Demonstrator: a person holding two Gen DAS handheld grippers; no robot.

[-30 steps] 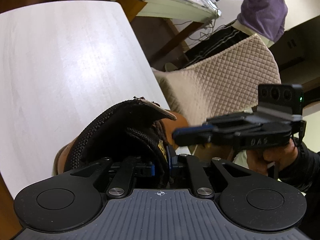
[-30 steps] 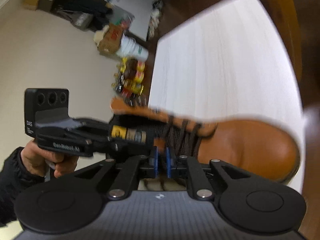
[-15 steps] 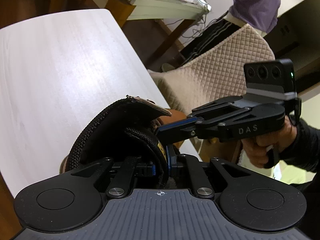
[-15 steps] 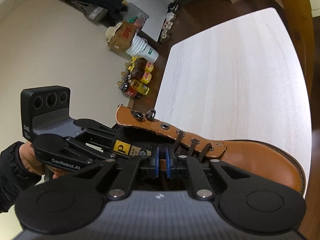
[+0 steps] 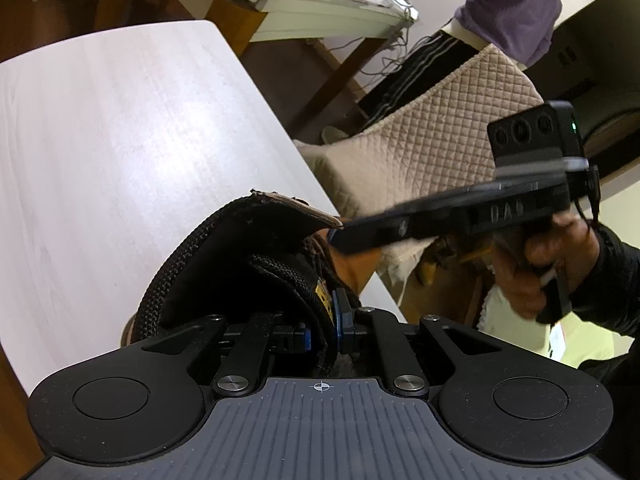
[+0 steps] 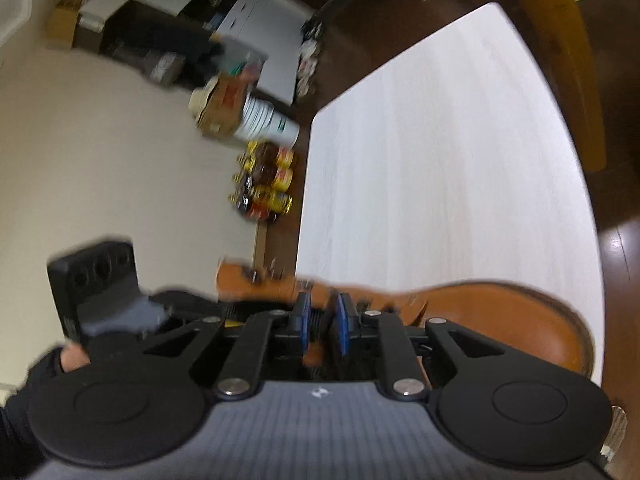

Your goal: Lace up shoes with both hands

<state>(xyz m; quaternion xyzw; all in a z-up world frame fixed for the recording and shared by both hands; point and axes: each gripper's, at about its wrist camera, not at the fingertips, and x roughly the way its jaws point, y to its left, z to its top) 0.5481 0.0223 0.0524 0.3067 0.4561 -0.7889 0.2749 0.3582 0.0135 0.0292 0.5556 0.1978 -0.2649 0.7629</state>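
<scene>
Boot was what I had on the white table: a tan leather one, lying near the table's edge with its toe pointing away from my left side and its dark laces crossing the lower eyelets. From my left wrist camera I looked straight into its opening, where the black mesh collar curved up and the tongue stood above it with a worn brown edge.

My left gripper sat narrow, its blue pads pressed on the black padded flap that carried a small yellow label, so I was holding the boot by that inner flap. My left hand, in a black sleeve, showed at the lower left of the right wrist view.

My right gripper had just been opening. Its blue pads stood apart over the laced throat of the boot, with dark lining and a bit of brown between them, but that view was blurred and I could not tell whether the pads touched anything. In the left wrist view the same tool reached in from the right, its tip just beside the tongue, gripped by my right hand.

Behind the table stood a quilted beige chair, and a person in a purple sweater leaned at another table. On the floor, bottles were grouped near a white bucket.
</scene>
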